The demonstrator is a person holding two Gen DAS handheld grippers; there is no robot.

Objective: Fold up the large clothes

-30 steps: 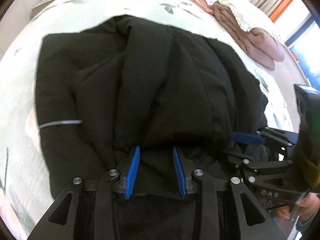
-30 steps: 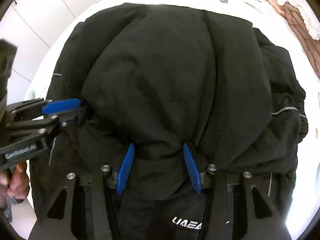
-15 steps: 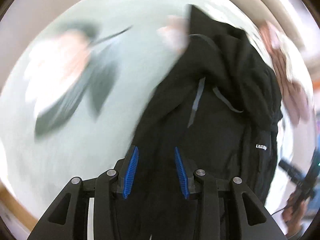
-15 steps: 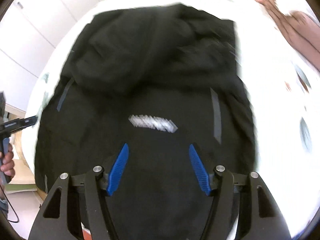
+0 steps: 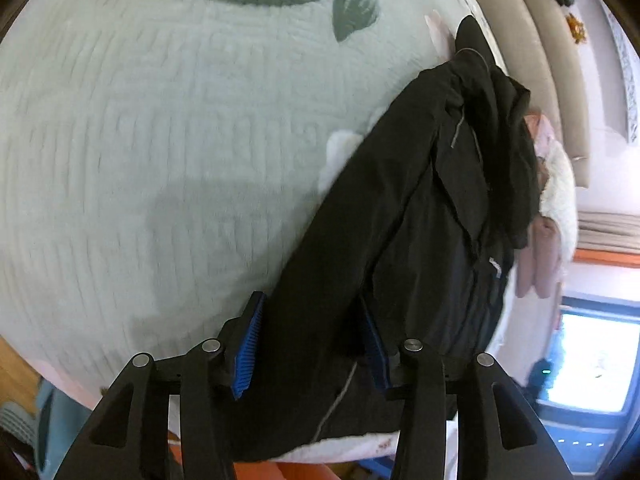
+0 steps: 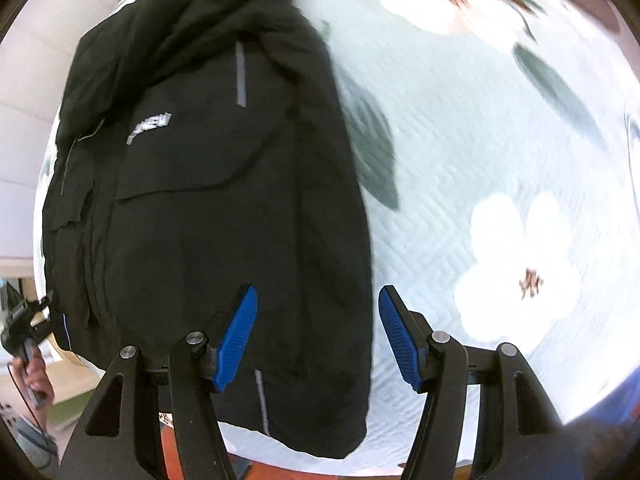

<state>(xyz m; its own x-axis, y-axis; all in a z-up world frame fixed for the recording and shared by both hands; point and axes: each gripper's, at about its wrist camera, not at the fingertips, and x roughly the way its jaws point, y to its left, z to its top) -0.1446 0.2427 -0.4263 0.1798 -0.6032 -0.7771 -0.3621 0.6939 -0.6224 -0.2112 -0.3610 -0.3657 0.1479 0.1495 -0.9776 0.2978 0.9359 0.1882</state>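
A large black jacket with grey reflective strips and a white chest logo lies lengthwise on a pale green quilted bedspread, hood end far from me. In the left wrist view the jacket runs from between the fingers to the upper right. My left gripper has its blue pads apart with the jacket's near hem between them. My right gripper is open over the jacket's near right edge, touching nothing. The left gripper also shows at the left edge of the right wrist view.
The bedspread has white flowers and dark leaves printed on it. Pink and white bedding is heaped at the far side by a beige headboard. A bright window is at the right. The bed's near edge runs below both grippers.
Both grippers have pulled back and swung apart to the jacket's sides. The bunched jacket now lies stretched out flat, logo side up. The right gripper has let go of the fabric.
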